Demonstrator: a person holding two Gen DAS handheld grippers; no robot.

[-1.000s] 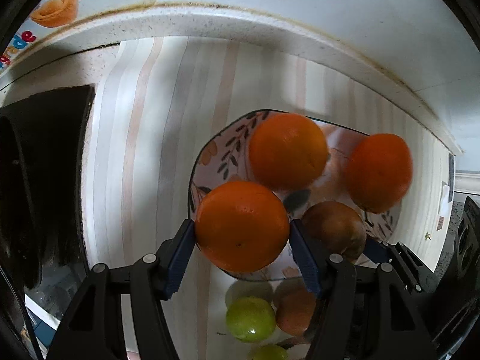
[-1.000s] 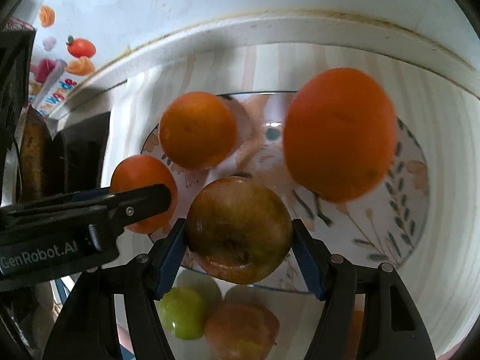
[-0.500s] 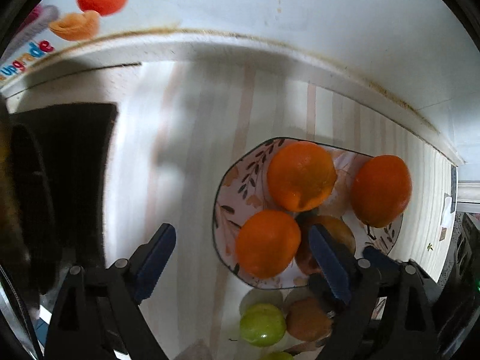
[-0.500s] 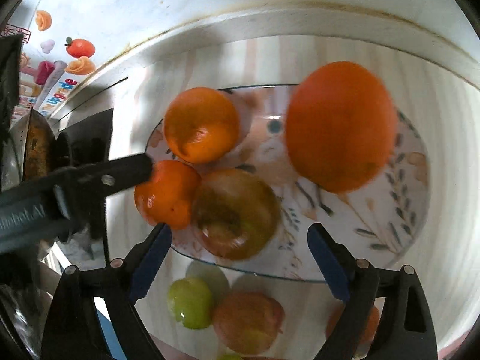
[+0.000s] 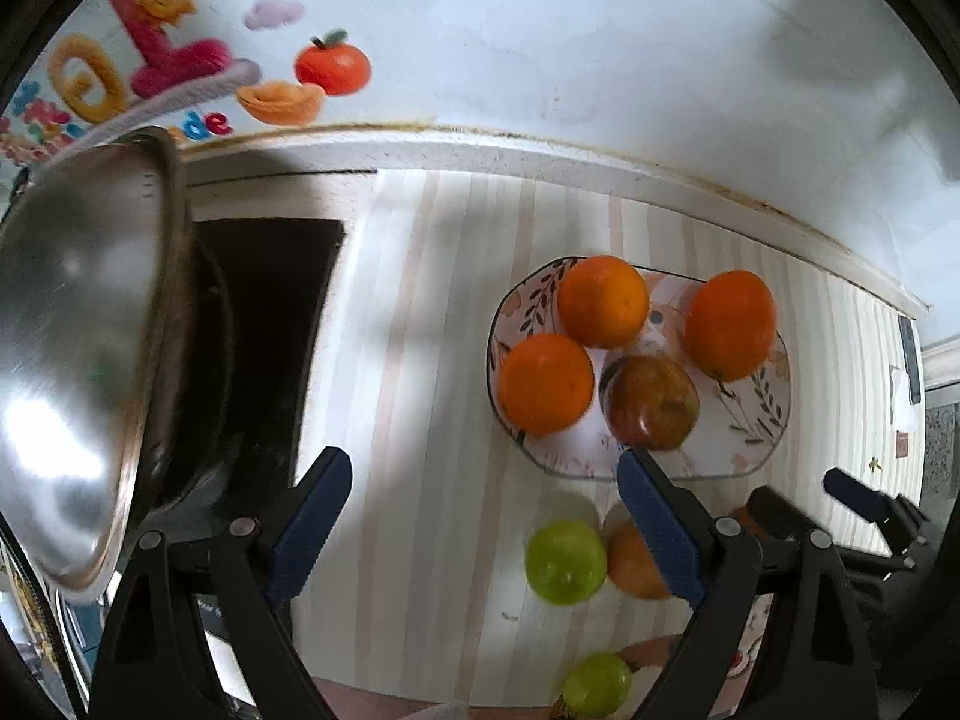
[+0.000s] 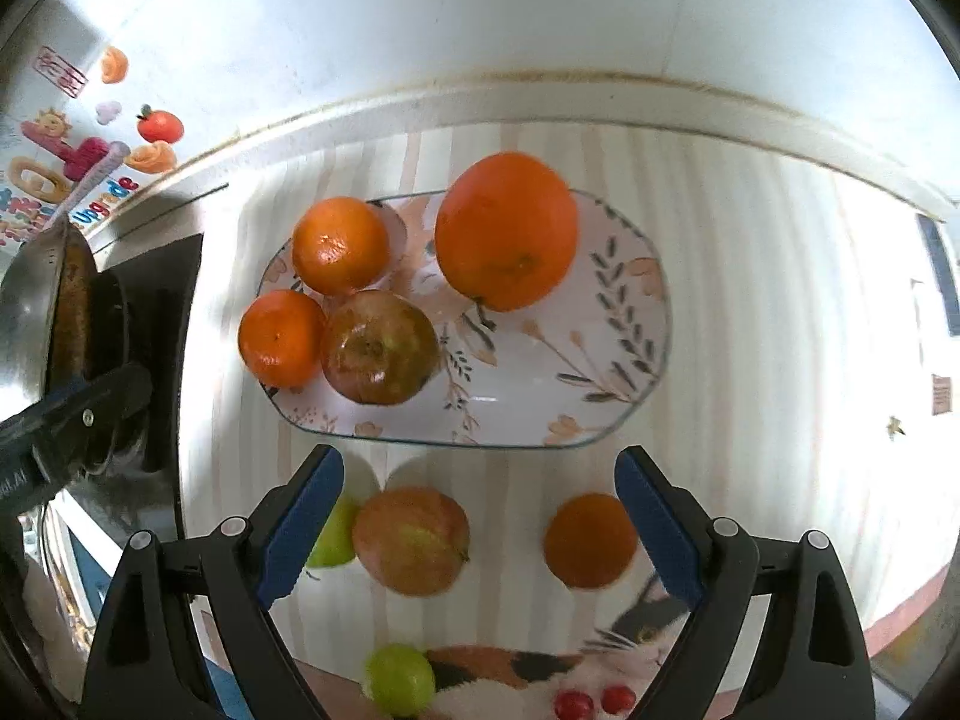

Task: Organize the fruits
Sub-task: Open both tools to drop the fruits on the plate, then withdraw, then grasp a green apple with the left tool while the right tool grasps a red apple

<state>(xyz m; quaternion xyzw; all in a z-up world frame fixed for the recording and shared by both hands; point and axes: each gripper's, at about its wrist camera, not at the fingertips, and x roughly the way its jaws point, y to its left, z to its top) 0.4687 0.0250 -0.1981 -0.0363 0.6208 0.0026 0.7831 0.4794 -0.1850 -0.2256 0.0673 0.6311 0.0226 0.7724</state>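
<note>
A leaf-patterned plate (image 6: 600, 324) (image 5: 756, 420) on the striped mat holds three oranges (image 6: 507, 231) (image 6: 340, 245) (image 6: 281, 338) and a dark red-green apple (image 6: 379, 347) (image 5: 651, 401). In front of the plate lie a reddish apple (image 6: 411, 540), a small orange (image 6: 590, 540), a green fruit (image 5: 565, 561) and another green fruit (image 6: 401, 681). My left gripper (image 5: 480, 528) is open and empty, left of the plate. My right gripper (image 6: 480, 522) is open and empty, over the loose fruit.
A steel pan (image 5: 78, 348) sits on a black stove (image 5: 270, 324) at the left. A wall with cartoon stickers (image 5: 150, 60) runs behind the counter. A cat-print mat (image 6: 630, 642) lies at the near edge with small red berries (image 6: 591, 702).
Both grippers opened, let go of an orange and the dark apple onto the plate, then pulled back. The left one swung left toward the pan.
</note>
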